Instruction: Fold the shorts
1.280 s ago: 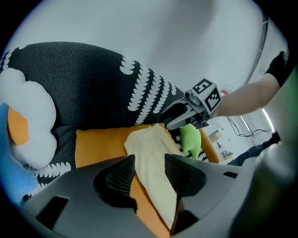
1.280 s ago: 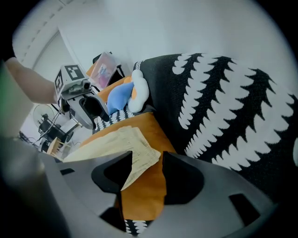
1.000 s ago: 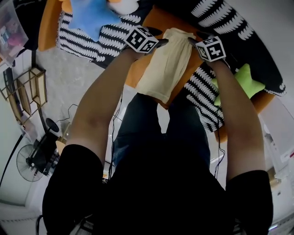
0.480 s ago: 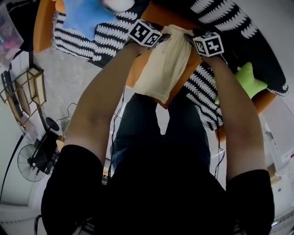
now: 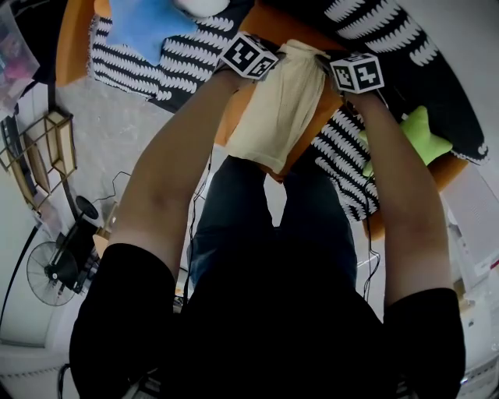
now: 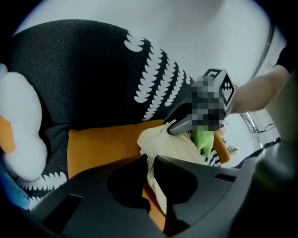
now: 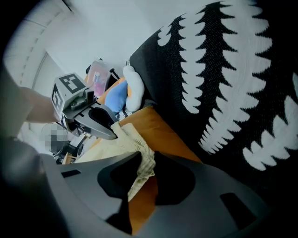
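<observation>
**Gripping both far corners of the shorts (image 5: 279,109) on the orange cushion (image 6: 100,144)**

Biggest thing first: a black throw w/ white leaf-shaped marks (image 5: 390,31) lies behind the orange cushion and spreads out to both sides of it. The person stands at the cushion's near edge, both arms stretched out over it.

The shorts are cream and lie flat along the middle of the cushion. Their near hem hangs just past the cushion's near edge, and the gathered far edge sits at the cushion's far end. Orange shows on either side of the fabric.

A blue star pillow (image 5: 144,23) lies on the throw, well left of the cushion. A green star pillow (image 5: 421,132) lies off the cushion's right side. A white plush (image 6: 21,130) sits left of the cushion, beside the blue one.

The left gripper (image 6: 150,160) is at the cushion's far-left corner. Its jaws have just been closing and now pinch the left corner of the gathered edge; a strip of cream cloth runs up between the pads.

The right gripper (image 7: 145,160) is at the cushion's far-right corner. Its jaws have also just been closing and are clamped on the right corner, w/ ribbed cloth bunched between them.

Both grippers point steeply down toward the cushion, and their tips face each other across the shorts' width.
</observation>
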Demonstrator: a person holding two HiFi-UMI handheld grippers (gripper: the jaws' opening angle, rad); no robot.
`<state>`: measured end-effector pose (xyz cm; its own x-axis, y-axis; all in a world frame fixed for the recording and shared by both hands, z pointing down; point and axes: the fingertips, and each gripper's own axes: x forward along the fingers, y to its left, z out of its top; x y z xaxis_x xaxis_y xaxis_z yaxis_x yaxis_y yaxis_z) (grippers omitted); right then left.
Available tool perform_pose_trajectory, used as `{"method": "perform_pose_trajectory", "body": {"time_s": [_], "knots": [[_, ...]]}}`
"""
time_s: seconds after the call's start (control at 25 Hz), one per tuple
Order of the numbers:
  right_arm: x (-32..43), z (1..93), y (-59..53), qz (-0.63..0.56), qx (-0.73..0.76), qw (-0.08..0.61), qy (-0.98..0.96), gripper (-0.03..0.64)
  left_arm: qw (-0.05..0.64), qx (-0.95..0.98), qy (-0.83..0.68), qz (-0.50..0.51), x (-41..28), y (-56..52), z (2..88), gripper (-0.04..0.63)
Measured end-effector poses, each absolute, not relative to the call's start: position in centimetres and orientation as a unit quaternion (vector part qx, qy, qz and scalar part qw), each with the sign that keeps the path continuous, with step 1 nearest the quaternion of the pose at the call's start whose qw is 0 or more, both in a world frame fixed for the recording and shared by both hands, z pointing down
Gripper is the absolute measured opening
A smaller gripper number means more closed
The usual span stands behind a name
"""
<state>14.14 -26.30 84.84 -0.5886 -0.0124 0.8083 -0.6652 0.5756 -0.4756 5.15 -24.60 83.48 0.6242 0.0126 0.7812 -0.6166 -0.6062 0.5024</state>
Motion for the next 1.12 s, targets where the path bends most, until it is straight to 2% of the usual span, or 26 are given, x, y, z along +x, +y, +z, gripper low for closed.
{"method": "perform_pose_trajectory", "body": {"time_s": [0.36, 0.72, 1.12], "knots": [[14.3, 82.3, -28.1, 0.397, 0.223, 0.38, -0.805, 0.077, 0.376, 0.818, -0.189, 0.392, 5.2, -26.3, 81.9, 0.044], [14.4, 77.9, -30.9, 0.346, 0.24, 0.347, -0.838, 0.074, 0.311, 0.859, -0.214, 0.347, 5.4, -29.3, 77.5, 0.043], [12.6, 72.7, -27.6, 0.302, 0.206, 0.308, -0.878, 0.072, 0.255, 0.891, -0.217, 0.307, 3.4, -26.4, 73.3, 0.043]]}}
